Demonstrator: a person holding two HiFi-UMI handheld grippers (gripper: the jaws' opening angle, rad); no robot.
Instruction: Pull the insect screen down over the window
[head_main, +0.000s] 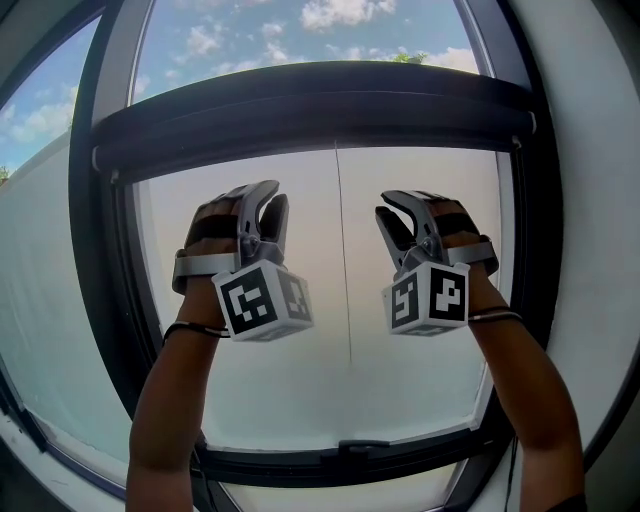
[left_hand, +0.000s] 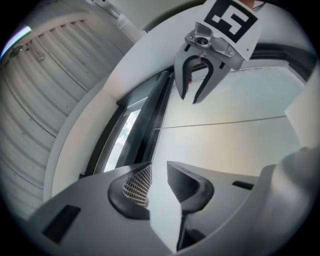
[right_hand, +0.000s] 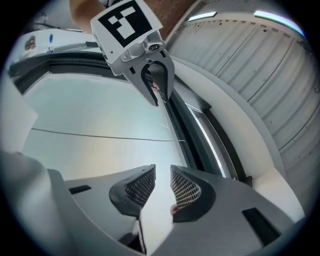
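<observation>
The insect screen's dark pull bar spans the upper part of the window, with sky above it and pale glass below. A thin cord hangs from its middle. Both grippers are raised side by side just under the bar, not touching it. My left gripper is left of the cord and my right gripper is right of it. In the left gripper view the jaws stand slightly apart with nothing between them, the bar beyond. The right gripper's jaws are likewise parted and empty.
The dark window frame encloses the pane, with a lower rail and a small catch at the bottom. White wall surrounds the opening. A ribbed ceiling shows overhead in both gripper views.
</observation>
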